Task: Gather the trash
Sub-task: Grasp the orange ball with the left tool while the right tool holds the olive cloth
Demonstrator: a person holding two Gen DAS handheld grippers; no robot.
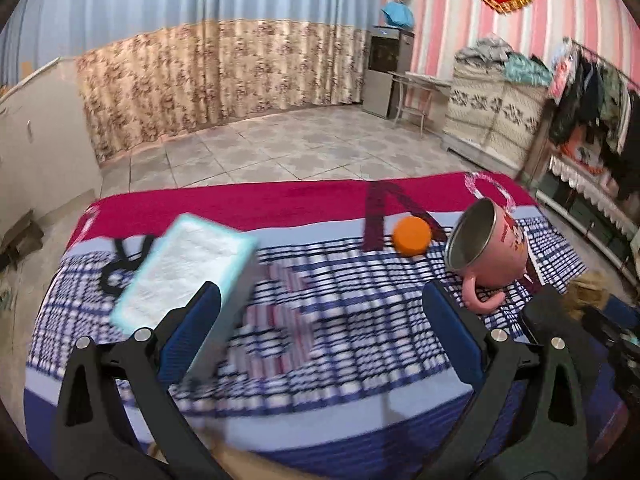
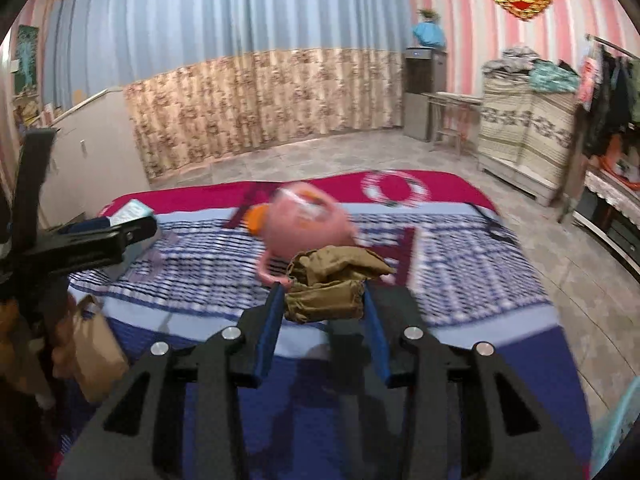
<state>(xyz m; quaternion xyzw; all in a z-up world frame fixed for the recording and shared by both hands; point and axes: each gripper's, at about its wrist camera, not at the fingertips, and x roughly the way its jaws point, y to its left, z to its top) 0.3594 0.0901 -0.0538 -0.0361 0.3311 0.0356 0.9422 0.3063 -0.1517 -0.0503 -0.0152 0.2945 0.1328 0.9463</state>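
My right gripper is shut on a crumpled brown paper wad and holds it above the near edge of the checked tablecloth. My left gripper is open and empty over the cloth; it also shows at the left of the right wrist view. A white and teal tissue pack lies just beyond its left finger. A brown paper bag hangs by the table's near left edge.
A pink mug lies tipped on its side on the cloth, with an orange ball beside it. A black cord lies at the far left of the cloth. Tiled floor, curtains, a cabinet and a clothes rack lie beyond.
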